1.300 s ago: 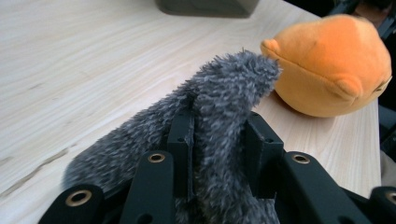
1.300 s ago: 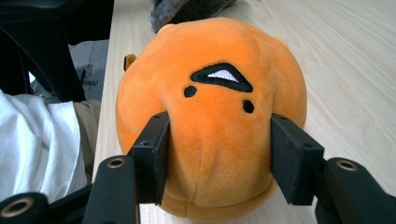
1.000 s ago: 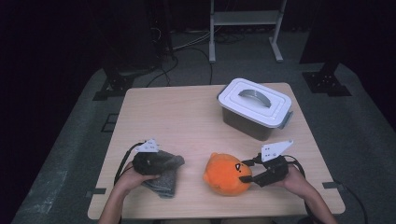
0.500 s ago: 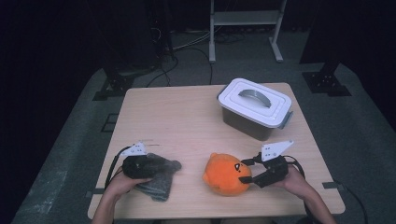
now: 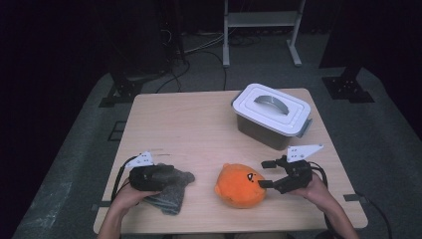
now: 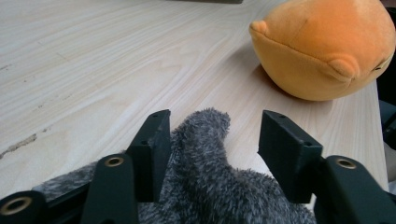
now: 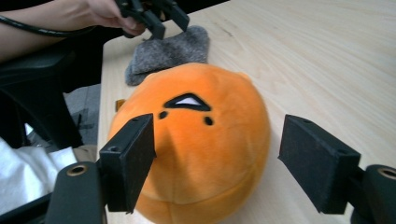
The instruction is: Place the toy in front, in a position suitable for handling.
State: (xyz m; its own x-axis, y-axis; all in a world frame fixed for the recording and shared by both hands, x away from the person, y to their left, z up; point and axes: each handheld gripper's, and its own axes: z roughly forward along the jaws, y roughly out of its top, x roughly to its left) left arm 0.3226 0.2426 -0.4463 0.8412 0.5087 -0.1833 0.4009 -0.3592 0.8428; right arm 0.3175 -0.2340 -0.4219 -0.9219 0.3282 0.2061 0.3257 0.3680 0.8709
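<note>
— Where was the grey cloth (image 6: 219, 186) when you looked along your left gripper (image 6: 212, 140)?

— Lying on the table (image 5: 199, 129) at my near left corner, with a fuzzy fold of it rising between my jaws. They had just been opening. One pad sat against the nap on one side; the other stood clear of it, so I was not pinching it.

— And your right gripper (image 7: 219, 163)?

— Its jaws had just been spreading too. They stood wide on either side of the orange plush toy (image 7: 196, 154), which lay on the wood just beside the cloth, toward my right. One pad was at the toy's flank and the other stood off from it.

— What were they like?

— The cloth was thick, shaggy, mottled grey and rumpled. The toy was round, soft, short-piled, with a small stitched face. The table was pale wood with fine grain. Farther back on the right sat a box (image 5: 271, 119) with a white handled lid.
</note>
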